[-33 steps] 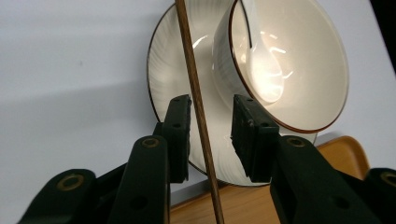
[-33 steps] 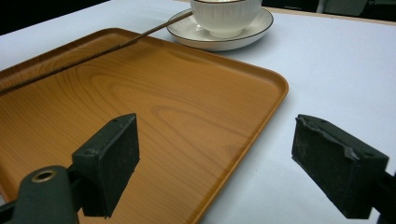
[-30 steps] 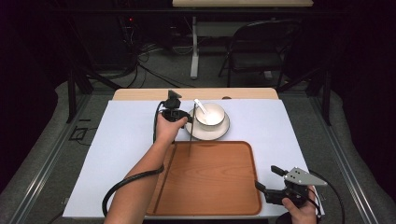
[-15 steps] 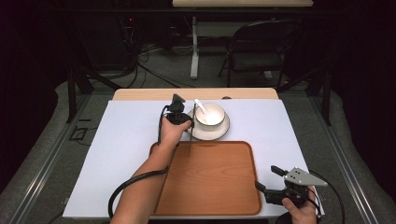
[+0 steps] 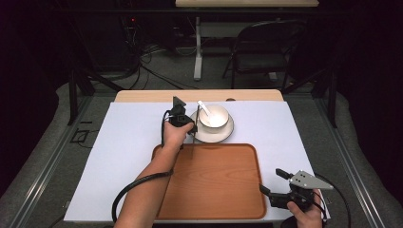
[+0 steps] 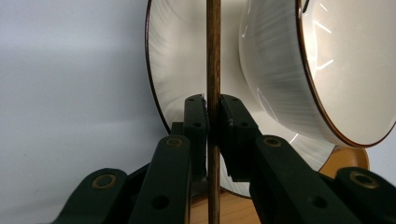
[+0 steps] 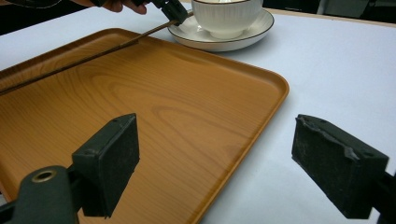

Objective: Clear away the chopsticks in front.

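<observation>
While clamped thin on chopstick [image 6: 213, 56] beside saucer [image 6: 180, 70], left gripper [image 6: 213, 121] jaws have just been closing; risks: pivoting, slipping, knocking cup [image 5: 213, 116]. Right gripper [image 7: 229, 154] jaws gape, idle, over tray [image 7: 154, 121].

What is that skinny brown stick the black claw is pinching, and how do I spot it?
Find the wooden tray, then the white saucer just beyond it. The thin dark stick reaches from the saucer's edge over the tray, pinched by the left gripper; nothing else there is so long, thin and brown.
</observation>
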A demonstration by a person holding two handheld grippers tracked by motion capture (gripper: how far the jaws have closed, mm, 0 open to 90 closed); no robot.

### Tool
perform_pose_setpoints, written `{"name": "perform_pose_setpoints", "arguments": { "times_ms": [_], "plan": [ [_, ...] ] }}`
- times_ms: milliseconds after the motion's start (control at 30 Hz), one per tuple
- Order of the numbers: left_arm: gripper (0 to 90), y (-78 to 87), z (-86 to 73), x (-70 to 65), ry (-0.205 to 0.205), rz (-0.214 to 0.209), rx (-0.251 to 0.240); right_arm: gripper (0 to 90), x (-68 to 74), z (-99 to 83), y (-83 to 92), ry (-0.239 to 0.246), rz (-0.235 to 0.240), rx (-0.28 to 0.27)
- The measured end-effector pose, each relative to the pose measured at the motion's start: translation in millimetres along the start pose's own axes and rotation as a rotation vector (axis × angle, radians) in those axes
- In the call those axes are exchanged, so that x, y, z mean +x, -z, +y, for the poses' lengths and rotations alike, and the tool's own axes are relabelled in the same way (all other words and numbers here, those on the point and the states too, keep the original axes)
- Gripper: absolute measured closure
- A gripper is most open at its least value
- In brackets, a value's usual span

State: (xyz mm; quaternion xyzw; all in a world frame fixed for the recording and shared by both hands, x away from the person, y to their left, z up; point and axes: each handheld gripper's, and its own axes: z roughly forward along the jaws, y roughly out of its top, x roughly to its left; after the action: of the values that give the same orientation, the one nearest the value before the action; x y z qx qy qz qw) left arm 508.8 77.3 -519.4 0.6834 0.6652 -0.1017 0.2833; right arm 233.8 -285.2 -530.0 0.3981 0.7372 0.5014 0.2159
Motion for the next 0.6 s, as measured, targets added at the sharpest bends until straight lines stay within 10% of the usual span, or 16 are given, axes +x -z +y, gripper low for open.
{"name": "perform_pose_setpoints", "arguments": {
  "times_ms": [600],
  "plan": [
    [84.7, 21.8, -0.4, 7.6, 0.014, -0.012, -0.028, 14.7, -0.3, -0.1, 0.0, -0.003, 0.0, 0.0]
  ]
}}
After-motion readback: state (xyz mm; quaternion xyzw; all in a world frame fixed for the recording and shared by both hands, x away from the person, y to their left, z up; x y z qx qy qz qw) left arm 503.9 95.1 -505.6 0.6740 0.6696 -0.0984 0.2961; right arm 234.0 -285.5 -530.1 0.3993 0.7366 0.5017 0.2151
